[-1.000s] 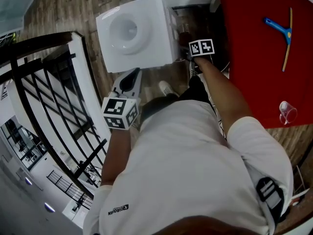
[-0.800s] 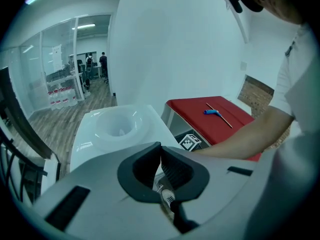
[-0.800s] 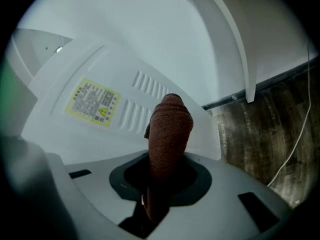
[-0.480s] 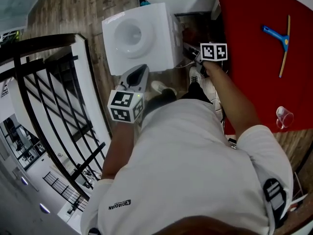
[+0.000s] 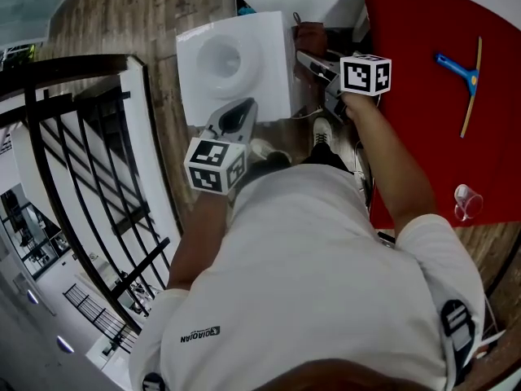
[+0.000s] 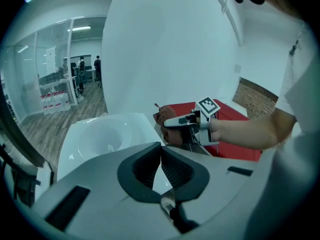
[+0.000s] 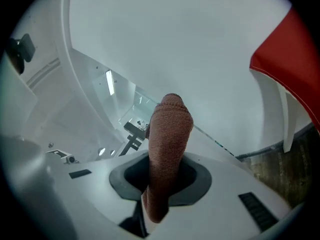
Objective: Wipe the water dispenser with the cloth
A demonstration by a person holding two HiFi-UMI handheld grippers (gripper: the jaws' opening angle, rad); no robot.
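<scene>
Change: right gripper [image 5: 313, 55] has travelled along the right side of the white box-shaped plastic water dispenser [image 5: 236, 59] toward its far corner.
Held: brown knitted cloth [image 7: 167, 149], clamped between the jaws, just beside that side's top edge.
Left gripper [image 6: 161, 154]: closed on nothing, near the front edge.
Handling: likely best to press the cloth flat and overlap the strokes.

White short-sleeved T-shirt [image 5: 326, 275]; small black logo print [image 5: 199, 334] near hem. Black strap [image 5: 456, 328] at right hip. Dark trousers [image 5: 327, 151], white sneakers [image 5: 320, 133]. Grey left claw [image 5: 234, 119] and right claw [image 5: 313, 62]: black ribbed pads [image 6: 175, 171], white cubes [image 5: 214, 165] with black square markers.
</scene>
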